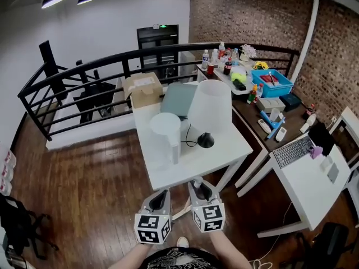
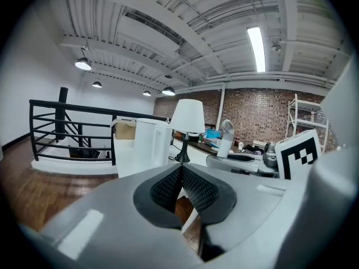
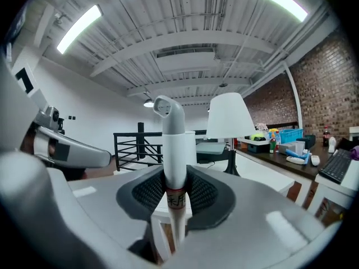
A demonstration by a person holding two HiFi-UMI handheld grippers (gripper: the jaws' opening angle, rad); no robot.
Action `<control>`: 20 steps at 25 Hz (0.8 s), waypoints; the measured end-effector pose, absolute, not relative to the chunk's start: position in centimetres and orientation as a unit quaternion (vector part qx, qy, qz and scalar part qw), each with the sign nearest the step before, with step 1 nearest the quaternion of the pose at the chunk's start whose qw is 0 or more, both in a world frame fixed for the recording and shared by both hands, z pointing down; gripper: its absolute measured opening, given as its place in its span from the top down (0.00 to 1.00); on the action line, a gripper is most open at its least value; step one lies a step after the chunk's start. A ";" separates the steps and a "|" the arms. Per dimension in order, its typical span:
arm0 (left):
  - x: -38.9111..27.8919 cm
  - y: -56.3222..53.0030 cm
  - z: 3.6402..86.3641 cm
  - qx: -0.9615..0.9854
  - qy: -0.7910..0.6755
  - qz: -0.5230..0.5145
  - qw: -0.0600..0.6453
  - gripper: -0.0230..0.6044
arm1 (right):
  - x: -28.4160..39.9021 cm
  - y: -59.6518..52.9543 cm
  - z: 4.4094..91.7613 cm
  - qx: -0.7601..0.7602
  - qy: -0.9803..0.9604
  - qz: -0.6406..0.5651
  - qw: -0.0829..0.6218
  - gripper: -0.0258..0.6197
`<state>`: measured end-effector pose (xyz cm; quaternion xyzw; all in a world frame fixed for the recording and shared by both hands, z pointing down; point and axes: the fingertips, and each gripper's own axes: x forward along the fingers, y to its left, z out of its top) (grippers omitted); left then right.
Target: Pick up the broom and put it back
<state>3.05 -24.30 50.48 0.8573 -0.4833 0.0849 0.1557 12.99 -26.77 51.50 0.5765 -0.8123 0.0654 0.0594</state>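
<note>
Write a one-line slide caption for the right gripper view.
Right gripper shut on the upright white broom handle, with a lamp on the white table behind.

Head view: high, aimed steeply down over the white desk (image 1: pixel 168 172), with the left gripper (image 1: pixel 161 196) and right gripper (image 1: pixel 201 190) near its bottom edge. Left gripper view: low, near level, looking along its jaws, desk close ahead. Right gripper view: likewise low, broom handle (image 3: pixel 173 144) close before the lens. Shared by all three: desk, lamp (image 1: pixel 210 105), black railing (image 1: pixel 84 80), brick wall (image 1: pixel 252 21).
</note>
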 end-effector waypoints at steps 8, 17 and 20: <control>3.5 -24.1 48.0 0.869 -0.474 0.051 0.135 0.96 | 13.5 -24.3 46.6 0.589 -0.806 0.033 0.044 0.82; 4.6 -23.9 47.6 0.876 -0.460 0.042 0.141 0.96 | 14.7 -22.8 44.4 0.607 -0.794 0.019 0.035 0.82; 4.9 -23.8 47.6 0.877 -0.458 0.041 0.141 0.96 | 15.0 -22.6 44.4 0.610 -0.791 0.020 0.034 0.82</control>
